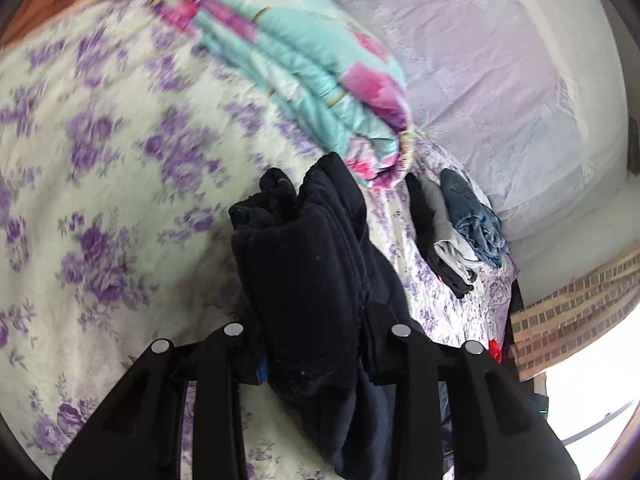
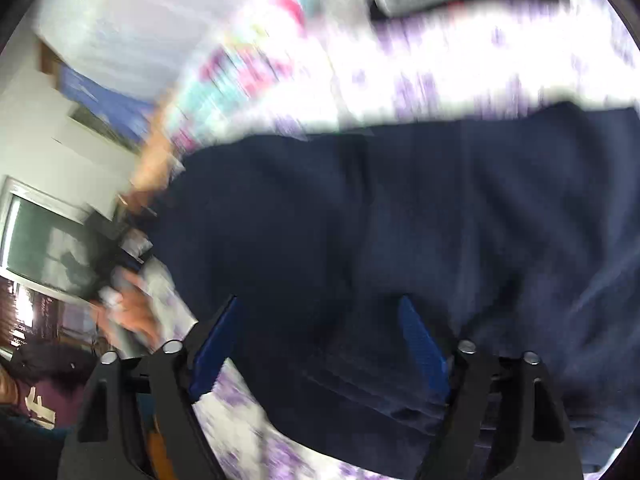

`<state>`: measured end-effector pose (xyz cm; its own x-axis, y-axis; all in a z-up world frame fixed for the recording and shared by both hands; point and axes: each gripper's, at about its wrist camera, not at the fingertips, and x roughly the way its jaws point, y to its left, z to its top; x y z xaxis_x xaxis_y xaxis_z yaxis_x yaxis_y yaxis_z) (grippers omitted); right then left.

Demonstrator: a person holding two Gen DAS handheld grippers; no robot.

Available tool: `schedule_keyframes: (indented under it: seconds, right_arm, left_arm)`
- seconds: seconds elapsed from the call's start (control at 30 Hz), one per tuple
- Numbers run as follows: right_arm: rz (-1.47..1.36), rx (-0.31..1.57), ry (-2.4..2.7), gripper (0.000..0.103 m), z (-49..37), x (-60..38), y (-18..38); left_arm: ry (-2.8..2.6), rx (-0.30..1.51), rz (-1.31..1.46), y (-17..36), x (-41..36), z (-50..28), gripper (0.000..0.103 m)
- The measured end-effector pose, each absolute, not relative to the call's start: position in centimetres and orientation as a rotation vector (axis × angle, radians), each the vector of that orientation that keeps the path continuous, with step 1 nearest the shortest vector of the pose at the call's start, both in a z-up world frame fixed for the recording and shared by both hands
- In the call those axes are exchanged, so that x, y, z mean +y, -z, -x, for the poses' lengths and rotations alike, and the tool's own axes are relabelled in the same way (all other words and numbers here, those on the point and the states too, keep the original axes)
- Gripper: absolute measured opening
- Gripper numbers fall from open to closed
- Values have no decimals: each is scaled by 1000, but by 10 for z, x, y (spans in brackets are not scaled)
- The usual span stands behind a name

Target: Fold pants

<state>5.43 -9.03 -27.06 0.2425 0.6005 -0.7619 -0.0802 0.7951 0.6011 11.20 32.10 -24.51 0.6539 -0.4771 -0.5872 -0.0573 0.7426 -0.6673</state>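
The dark navy pants [image 1: 308,264] hang bunched in a thick wad from my left gripper [image 1: 316,364], which is shut on them. The cloth hides both pads apart from a sliver of blue. Behind the wad lies the purple-flowered bedsheet [image 1: 104,168]. In the right wrist view the pants [image 2: 420,208] lie spread flat across the bed. My right gripper [image 2: 320,328] hovers close over them with its jaws wide open. Both blue pads [image 2: 218,344] are bare and nothing is pinched between them. This view is blurred.
A folded teal and pink quilt [image 1: 304,64] lies beyond the pants, beside lavender bedding [image 1: 500,60]. A small heap of grey, black and blue clothes [image 1: 460,232] sits at the bed's right edge. A person's hand [image 2: 132,312] shows at the left, near a window [image 2: 36,236].
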Motion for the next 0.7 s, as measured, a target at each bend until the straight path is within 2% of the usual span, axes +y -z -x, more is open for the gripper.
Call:
schedule_keyframes:
  seconds: [0.07, 0.2, 0.23, 0.3, 0.43, 0.57, 0.7]
  right_arm:
    - [-464, 1229, -511, 83, -54, -89, 266]
    - [-613, 1155, -572, 84, -58, -99, 253]
    - [-655, 1158, -599, 87, -60, -99, 258]
    - [-729, 1286, -643, 91, -64, -91, 292]
    - [-668, 1256, -685, 90, -59, -101, 275]
    - [-771, 1092, -618, 91, -42, -186, 247]
    - [-976, 977, -509, 93, -10, -287, 248]
  left_arm:
    - [275, 813, 652, 228, 310, -109, 31]
    - [292, 768, 564, 201, 293, -102, 31]
    - [296, 758, 546, 195, 288, -100, 31]
    - [302, 736, 506, 182, 276, -95, 31]
    - [318, 700, 418, 159, 243, -84, 31]
    - [369, 659, 296, 127, 185, -67, 31]
    - [457, 646, 138, 108, 100, -47, 31]
